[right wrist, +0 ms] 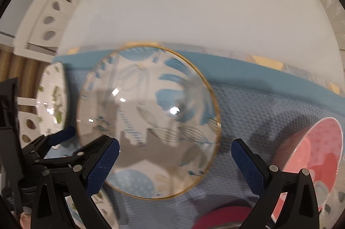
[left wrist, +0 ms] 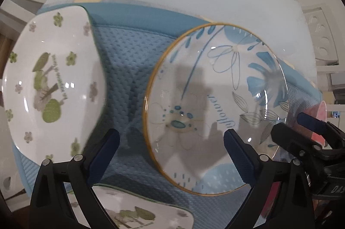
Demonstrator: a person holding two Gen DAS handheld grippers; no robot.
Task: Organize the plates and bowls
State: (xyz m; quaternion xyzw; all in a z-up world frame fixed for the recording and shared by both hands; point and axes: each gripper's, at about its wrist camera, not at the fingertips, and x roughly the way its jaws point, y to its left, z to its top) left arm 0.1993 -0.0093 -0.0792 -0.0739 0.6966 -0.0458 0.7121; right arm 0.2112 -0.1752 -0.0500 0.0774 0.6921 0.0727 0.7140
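The blue-flowered plate [left wrist: 215,108] lies flat on the blue mat [left wrist: 129,69], below both tools: left tool [left wrist: 171,142] and right tool [right wrist: 175,152] gape wide, gripping nothing.

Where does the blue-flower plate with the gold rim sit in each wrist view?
Left wrist: blue-flower plate right of centre, on the blue mat, above the right finger of the left tongs.
Right wrist: the plate sits centre-left, above the right tongs.
Shared landmark: the blue mat beneath it.
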